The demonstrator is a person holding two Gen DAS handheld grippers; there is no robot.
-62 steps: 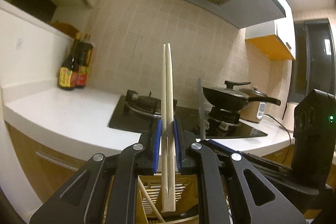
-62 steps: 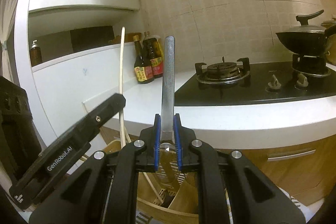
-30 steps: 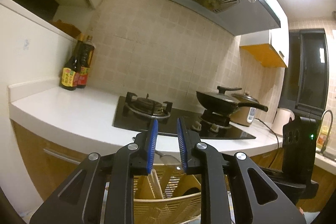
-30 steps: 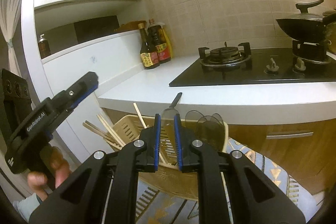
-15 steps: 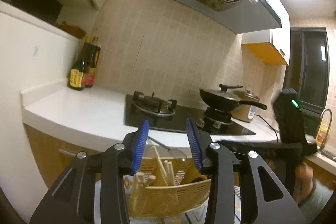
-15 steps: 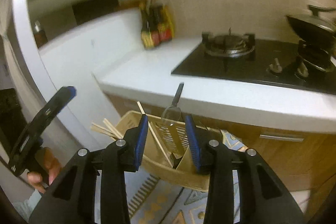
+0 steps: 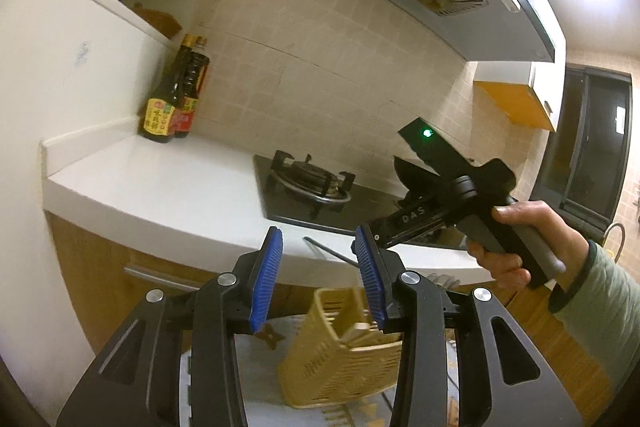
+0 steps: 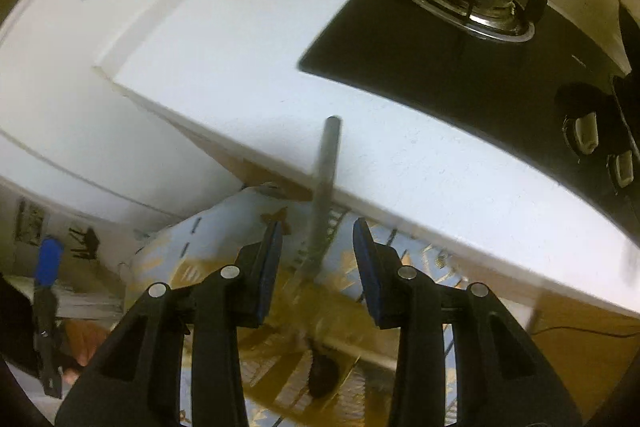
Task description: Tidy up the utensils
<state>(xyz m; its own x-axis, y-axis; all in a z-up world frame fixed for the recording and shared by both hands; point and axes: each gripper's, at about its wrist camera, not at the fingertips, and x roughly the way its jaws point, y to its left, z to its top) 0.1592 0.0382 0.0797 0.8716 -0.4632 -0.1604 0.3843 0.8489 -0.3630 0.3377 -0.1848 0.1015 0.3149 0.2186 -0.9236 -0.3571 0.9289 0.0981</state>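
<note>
From the left wrist view, the left gripper (image 7: 318, 277) with its blue ribbed pads stands partly open and holds nothing; between and below its pads sits the tan woven plastic utensil basket (image 7: 340, 355), upright on a pale patterned mat, below the edge of the white kitchen counter (image 7: 160, 183). A slim grey metal utensil handle (image 7: 328, 251) leans up out of the basket toward the counter edge. To the right a person's hand (image 7: 520, 247) grips the handle of the right gripper's black body, which is tipped downward toward the basket. From the right wrist view, which is somewhat blurred, the right gripper (image 8: 316, 263) is likewise partly open and empty; the grey metal handle (image 8: 326, 183) rises in the gap between its pads but touches neither. Below it the basket (image 8: 344, 323) shows its slatted dividers and a dark utensil head (image 8: 322, 375) deep in one compartment; which compartment the grey piece stands in cannot be told. The grey utensil is likely stiff, light and smooth, so it may slip or swing if pinched near its tip; the flat of the handle partway down, with the ribbed pads across its broad faces, looks the best place to take hold. The basket seems light and could tip if a utensil is dragged sideways against its rim.
</note>
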